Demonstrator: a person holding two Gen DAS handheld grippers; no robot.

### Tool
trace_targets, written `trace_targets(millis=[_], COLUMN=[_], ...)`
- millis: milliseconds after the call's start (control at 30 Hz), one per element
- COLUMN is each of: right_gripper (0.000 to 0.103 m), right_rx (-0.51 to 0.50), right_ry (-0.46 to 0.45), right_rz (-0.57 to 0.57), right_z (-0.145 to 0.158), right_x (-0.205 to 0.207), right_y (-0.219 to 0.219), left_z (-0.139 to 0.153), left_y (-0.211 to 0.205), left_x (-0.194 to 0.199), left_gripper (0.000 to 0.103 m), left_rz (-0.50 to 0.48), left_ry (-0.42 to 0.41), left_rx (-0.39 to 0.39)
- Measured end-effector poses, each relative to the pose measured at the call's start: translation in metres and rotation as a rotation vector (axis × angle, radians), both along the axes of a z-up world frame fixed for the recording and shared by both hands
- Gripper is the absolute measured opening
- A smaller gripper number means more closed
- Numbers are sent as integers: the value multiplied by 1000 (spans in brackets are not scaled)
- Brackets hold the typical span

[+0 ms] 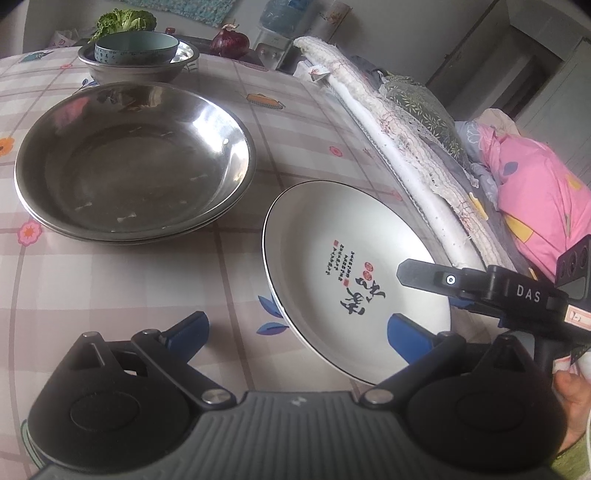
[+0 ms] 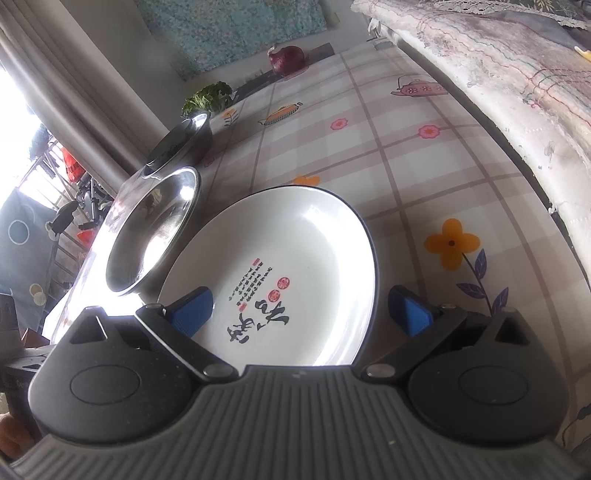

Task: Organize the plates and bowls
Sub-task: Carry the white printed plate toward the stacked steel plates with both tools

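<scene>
A white plate [image 1: 351,258] with black calligraphy lies on the checked tablecloth by the table's right edge. My left gripper [image 1: 299,336] is open, its right finger over the plate's near rim and its left finger above the cloth. My right gripper [image 2: 301,314] is open and rolled sideways. It straddles the plate [image 2: 295,236], one finger over its face and the other past the rim. It shows as a black arm [image 1: 436,291] in the left wrist view. Two stacked steel plates [image 1: 133,162] sit to the left. A pale blue bowl [image 1: 136,46] rests in a steel basin [image 1: 110,70] behind them.
A red onion [image 1: 229,43] and a leafy green vegetable [image 1: 125,20] lie at the table's far edge. A padded white rail [image 1: 406,166] runs along the right side, with pink bedding [image 1: 535,184] beyond. A hand [image 1: 569,391] holds the right gripper.
</scene>
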State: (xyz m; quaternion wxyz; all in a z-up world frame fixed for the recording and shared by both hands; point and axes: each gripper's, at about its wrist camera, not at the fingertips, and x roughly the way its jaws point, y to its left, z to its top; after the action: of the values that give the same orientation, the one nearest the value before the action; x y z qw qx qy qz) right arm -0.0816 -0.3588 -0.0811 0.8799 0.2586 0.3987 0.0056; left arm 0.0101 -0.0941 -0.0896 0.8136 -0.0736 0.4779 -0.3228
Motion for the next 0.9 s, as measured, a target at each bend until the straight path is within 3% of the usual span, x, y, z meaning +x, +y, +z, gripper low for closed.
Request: trace_targets(millis=[500,900], right_gripper=[102,102], right_rx=[28,34], right_ry=[-22,-34], right_rz=[-14,-23], right_z=[-2,-2], right_x=[-5,-6], right_y=[-4,-3], left_z=[0,-1], left_y=[-9,-7], left_x=[-4,-1], left_gripper=[103,103], left_rz=[-34,-30], left_ry=[-35,-20], left_rx=[66,51])
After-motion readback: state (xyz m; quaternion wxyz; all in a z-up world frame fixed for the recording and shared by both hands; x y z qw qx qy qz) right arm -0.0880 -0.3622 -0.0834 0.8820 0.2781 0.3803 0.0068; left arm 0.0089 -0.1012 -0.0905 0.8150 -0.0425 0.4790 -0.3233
